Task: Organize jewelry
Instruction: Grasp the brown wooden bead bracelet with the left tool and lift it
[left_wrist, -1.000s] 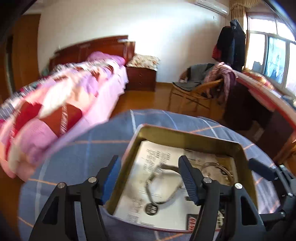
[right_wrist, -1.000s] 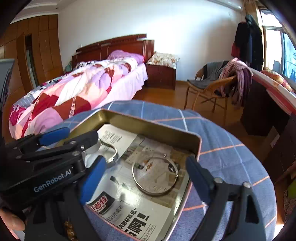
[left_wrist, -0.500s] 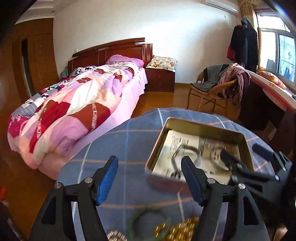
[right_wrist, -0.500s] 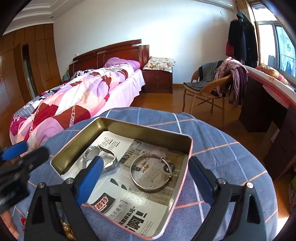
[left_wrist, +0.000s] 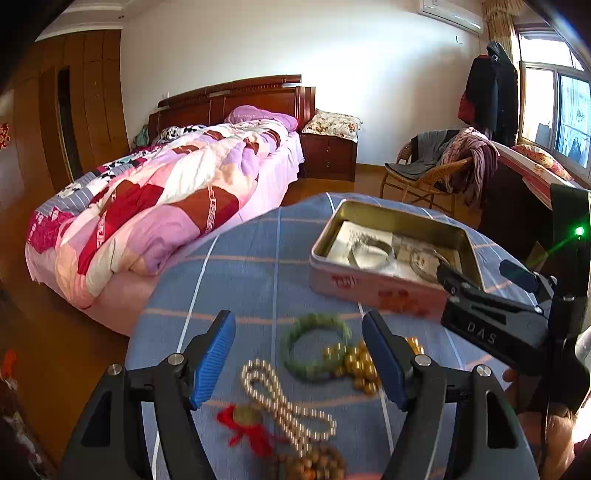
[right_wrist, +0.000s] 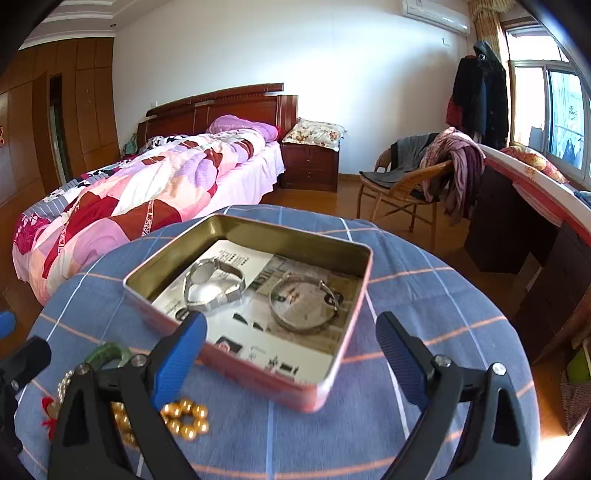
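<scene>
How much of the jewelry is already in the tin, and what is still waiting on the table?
Done: a watch and a silver bangle lie in the tin. In hand: nothing; the left gripper and the right gripper are both open and empty. Left on the table: green bracelet, gold beads, pearl necklace, red-tasselled charm and brown beads.

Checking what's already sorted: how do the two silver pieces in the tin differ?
The watch has a broad link band with a round face and lies at the left of the tin; the bangle is a thin wire hoop and lies to the right. The watch band is folded into an uneven loop; the bangle is a near circle. Both are silver and rest flat on the newspaper lining.
</scene>
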